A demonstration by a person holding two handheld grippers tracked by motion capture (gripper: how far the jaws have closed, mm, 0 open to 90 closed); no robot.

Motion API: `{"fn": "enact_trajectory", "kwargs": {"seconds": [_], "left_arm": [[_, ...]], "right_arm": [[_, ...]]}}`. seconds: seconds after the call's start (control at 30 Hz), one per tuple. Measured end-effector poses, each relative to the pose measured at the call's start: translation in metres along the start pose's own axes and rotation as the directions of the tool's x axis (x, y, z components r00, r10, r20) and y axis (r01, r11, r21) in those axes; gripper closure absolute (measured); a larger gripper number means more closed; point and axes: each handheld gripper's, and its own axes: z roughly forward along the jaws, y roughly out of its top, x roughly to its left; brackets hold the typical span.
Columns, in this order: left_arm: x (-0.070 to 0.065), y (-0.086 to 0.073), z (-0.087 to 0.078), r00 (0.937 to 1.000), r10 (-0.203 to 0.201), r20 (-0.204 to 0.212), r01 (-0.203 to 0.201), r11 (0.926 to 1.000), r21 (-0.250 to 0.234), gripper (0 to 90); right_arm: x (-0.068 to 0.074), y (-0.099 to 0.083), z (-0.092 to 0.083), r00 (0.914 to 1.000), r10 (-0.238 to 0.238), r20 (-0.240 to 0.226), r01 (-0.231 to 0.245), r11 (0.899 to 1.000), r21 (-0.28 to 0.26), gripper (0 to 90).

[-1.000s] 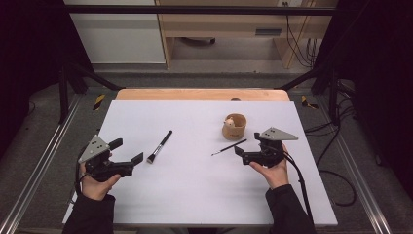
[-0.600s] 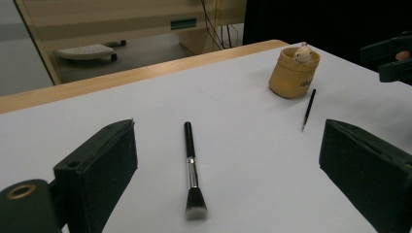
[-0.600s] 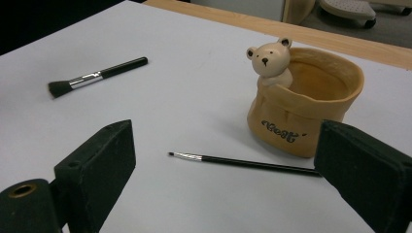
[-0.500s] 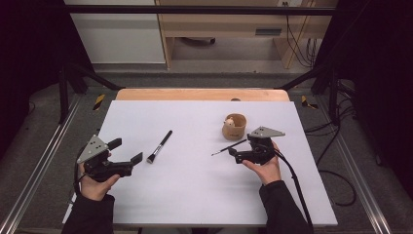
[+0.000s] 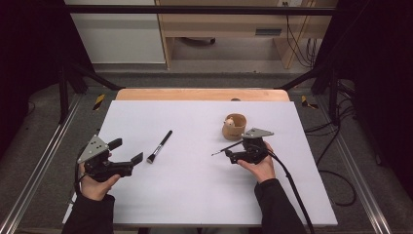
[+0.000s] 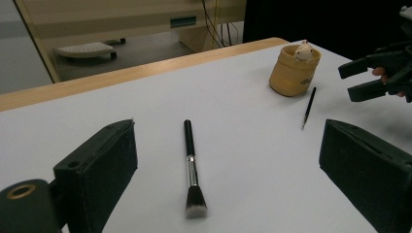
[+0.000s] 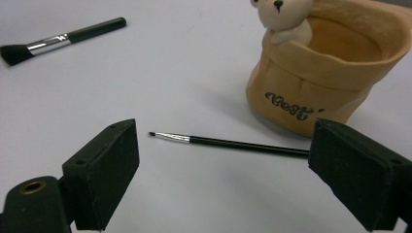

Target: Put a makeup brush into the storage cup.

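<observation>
On the white desk (image 5: 195, 190), a large makeup brush (image 5: 159, 146) is seen lying flat just ahead of the left claw (image 5: 127, 151), whose jaws are spread wide and empty. The right claw (image 5: 228, 155) is held open around a thin liner brush (image 7: 228, 142), beside a tan bear pot (image 5: 234, 126).

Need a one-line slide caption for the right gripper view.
Open right gripper over a thin black brush lying beside a tan bear pot; thicker makeup brush behind.

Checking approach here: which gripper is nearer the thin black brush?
Right. The right gripper sits open right over the thin brush; the left gripper is far across, by the thick brush.
</observation>
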Motion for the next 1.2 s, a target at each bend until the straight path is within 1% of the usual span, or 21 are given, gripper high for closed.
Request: {"fn": "enact_trajectory", "kwargs": {"seconds": [0.03,0.1,0.13,0.2,0.27,0.3,0.33,0.47,0.57,0.63,0.7,0.77,0.87,1.0,1.1,1.2], "left_arm": [[0.000,0.000,0.000,1.0000,-0.003,-0.001,0.003,1.0000,-0.003,6.2],[0.000,0.000,0.000,1.0000,-0.005,0.000,0.005,1.0000,-0.004,6.2],[0.000,0.000,0.000,1.0000,-0.005,0.001,0.005,1.0000,-0.005,6.2],[0.000,0.000,0.000,1.0000,-0.006,0.002,0.006,1.0000,-0.005,6.2],[0.001,0.000,-0.001,1.0000,-0.007,0.002,0.007,1.0000,-0.006,6.3],[0.001,0.000,-0.001,1.0000,-0.007,0.002,0.007,1.0000,-0.006,6.3],[0.001,0.000,-0.001,1.0000,-0.007,0.002,0.007,1.0000,-0.007,6.5],[0.001,0.000,0.000,1.0000,-0.006,0.002,0.006,1.0000,-0.004,6.5],[0.001,0.000,-0.001,1.0000,-0.006,0.002,0.006,1.0000,-0.005,6.5],[0.001,0.000,-0.001,1.0000,-0.006,0.001,0.006,1.0000,-0.005,6.6],[0.002,0.000,-0.001,1.0000,-0.006,0.001,0.006,1.0000,-0.006,6.6],[0.002,0.000,-0.001,1.0000,-0.007,0.001,0.007,1.0000,-0.006,6.6],[0.001,0.000,-0.001,1.0000,-0.003,0.002,0.003,1.0000,-0.007,6.6],[0.001,0.001,-0.002,1.0000,-0.001,0.003,0.001,1.0000,-0.009,6.7],[0.001,0.000,-0.002,1.0000,-0.003,0.001,0.003,1.0000,-0.009,6.7],[0.001,0.000,-0.001,1.0000,-0.001,0.002,0.001,1.0000,-0.005,6.7]], "right_arm": [[0.000,-0.001,0.005,1.0000,-0.001,-0.005,0.001,1.000,0.015,12.4],[0.000,-0.001,0.007,0.9999,0.005,-0.009,-0.005,1.000,0.021,12.6],[0.000,-0.002,0.009,0.9999,-0.004,-0.013,0.004,1.000,0.021,12.6],[0.000,-0.002,0.013,0.9997,0.003,-0.024,-0.002,1.000,0.026,12.4],[-0.001,-0.004,0.019,0.9994,-0.001,-0.034,0.003,0.999,0.032,12.2],[-0.001,-0.004,0.020,0.9994,0.010,-0.034,-0.009,0.999,0.039,12.2],[-0.002,-0.004,0.022,0.9993,0.004,-0.037,-0.002,0.999,0.037,12.3],[-0.005,-0.005,0.025,0.9990,0.013,-0.042,-0.011,0.999,0.048,13.3],[-0.007,-0.004,0.027,0.9989,0.008,-0.046,-0.006,0.999,0.045,13.6],[-0.007,-0.004,0.027,0.9990,0.015,-0.043,-0.013,0.999,0.049,13.6],[-0.008,-0.003,0.027,0.9989,0.000,-0.047,0.002,0.999,0.043,13.5],[-0.007,0.000,0.028,0.9985,-0.025,-0.049,0.027,0.998,0.050,13.3],[-0.003,0.005,0.029,0.9956,-0.057,-0.074,0.061,0.997,0.047,14.3],[-0.001,0.005,0.035,0.9944,-0.056,-0.090,0.062,0.996,0.064,15.0],[-0.001,0.002,0.041,0.9947,-0.057,-0.085,0.065,0.994,0.091,15.6],[0.000,0.000,0.045,0.9941,-0.075,-0.078,0.083,0.991,0.107,16.8]]}}
